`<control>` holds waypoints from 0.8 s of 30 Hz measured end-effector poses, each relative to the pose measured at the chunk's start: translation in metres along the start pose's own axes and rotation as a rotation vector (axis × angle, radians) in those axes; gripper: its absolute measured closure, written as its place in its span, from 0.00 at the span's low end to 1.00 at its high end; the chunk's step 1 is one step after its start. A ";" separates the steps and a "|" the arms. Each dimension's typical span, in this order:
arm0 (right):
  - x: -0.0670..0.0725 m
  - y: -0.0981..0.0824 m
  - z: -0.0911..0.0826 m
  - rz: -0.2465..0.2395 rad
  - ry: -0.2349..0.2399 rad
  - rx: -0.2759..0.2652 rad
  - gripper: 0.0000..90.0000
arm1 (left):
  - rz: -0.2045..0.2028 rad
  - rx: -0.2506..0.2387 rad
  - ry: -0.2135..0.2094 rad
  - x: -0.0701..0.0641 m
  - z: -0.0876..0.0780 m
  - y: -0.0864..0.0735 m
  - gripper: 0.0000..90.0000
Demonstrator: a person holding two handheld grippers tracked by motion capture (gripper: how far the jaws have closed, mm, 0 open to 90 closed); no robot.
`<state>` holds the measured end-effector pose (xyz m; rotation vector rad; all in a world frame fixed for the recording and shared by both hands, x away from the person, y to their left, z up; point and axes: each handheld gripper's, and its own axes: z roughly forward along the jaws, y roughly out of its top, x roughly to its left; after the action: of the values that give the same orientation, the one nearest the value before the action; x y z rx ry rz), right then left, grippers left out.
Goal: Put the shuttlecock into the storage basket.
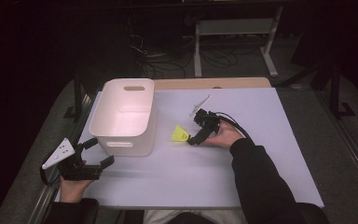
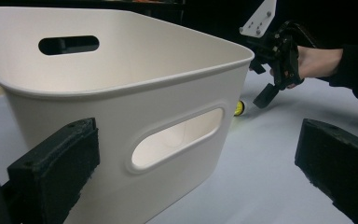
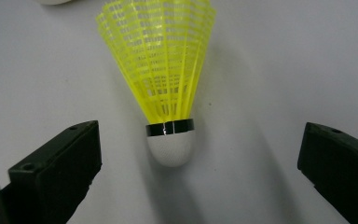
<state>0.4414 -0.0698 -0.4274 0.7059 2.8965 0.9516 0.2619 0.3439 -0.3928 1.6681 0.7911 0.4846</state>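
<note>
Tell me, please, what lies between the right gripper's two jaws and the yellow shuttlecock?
Nothing but bare table. In the right gripper view the shuttlecock lies with its white cork end toward the open right gripper, untouched by either jaw.

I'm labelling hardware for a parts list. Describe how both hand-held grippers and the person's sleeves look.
Left gripper: black body, two blocky black jaws with rough foam-like pads, a grey three-cornered plate with small holes on top. Right gripper: the same black build, a pale three-cornered plate, and black cables looping past the hand. Both sleeves are dark, long and plain.
</note>
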 end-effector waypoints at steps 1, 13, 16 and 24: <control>0.001 0.000 0.001 -0.003 0.000 0.005 0.00 | -0.002 -0.002 0.000 0.000 0.000 0.000 0.00; 0.005 0.002 0.002 -0.068 0.045 0.012 0.24 | -0.003 -0.002 0.005 0.000 0.000 0.000 0.00; 0.005 0.001 0.002 -0.075 0.060 0.020 0.31 | -0.003 -0.002 0.004 0.000 0.000 0.000 0.00; 0.005 0.001 0.003 -0.092 0.059 0.018 0.45 | -0.002 -0.001 0.007 0.000 -0.001 0.000 0.00</control>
<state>0.4381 -0.0653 -0.4280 0.5498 2.9627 0.9532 0.2617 0.3447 -0.3928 1.6654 0.7972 0.4892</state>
